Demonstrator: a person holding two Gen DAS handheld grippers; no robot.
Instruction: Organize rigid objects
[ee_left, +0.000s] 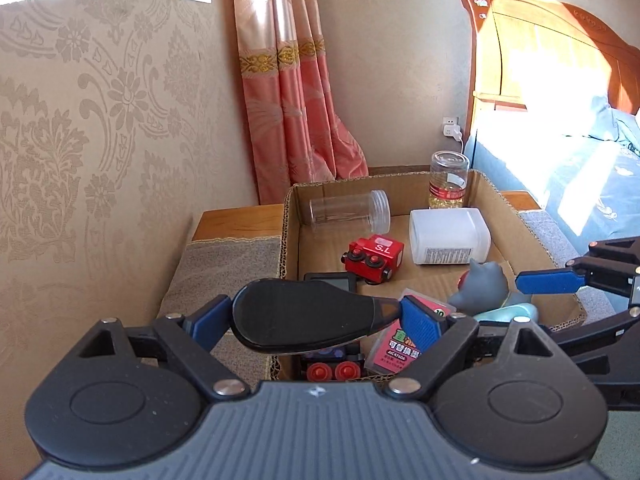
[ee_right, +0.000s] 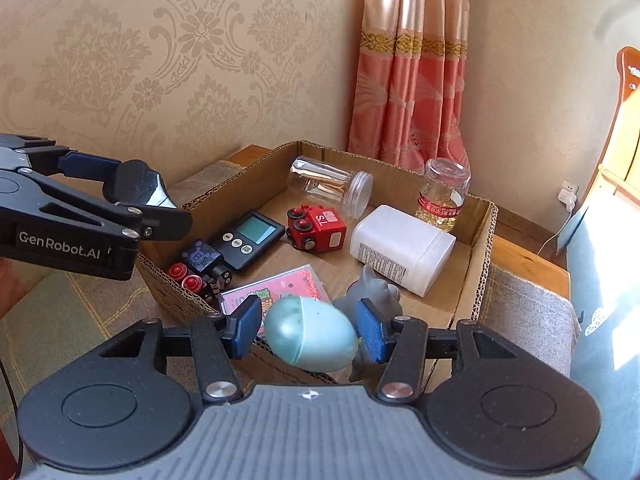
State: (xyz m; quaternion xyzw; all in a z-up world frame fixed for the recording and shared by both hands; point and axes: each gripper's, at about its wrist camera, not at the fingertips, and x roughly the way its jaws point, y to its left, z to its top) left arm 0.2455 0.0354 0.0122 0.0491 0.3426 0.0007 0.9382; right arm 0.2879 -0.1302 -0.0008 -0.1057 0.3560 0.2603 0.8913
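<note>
Left gripper (ee_left: 316,316): jaws clamped on a black computer mouse (ee_left: 304,314), held above the box's near-left corner.
Right gripper (ee_right: 310,330): jaws spread around a pale egg (ee_right: 310,334), pads not touching.
Cardboard box (ee_right: 478,264): set on the worktop, toys and jars inside.

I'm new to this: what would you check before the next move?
1. Left gripper grips black mouse: ok, pads clamp it.
2. Right gripper grips blue egg: not ok, pads stand off it.
3. Egg over cardboard box: cannot tell, it hangs at the near rim.
4. Bare floor in box for the mouse: ok, beside the white bottle.
5. Grippers apart: ok.
</note>
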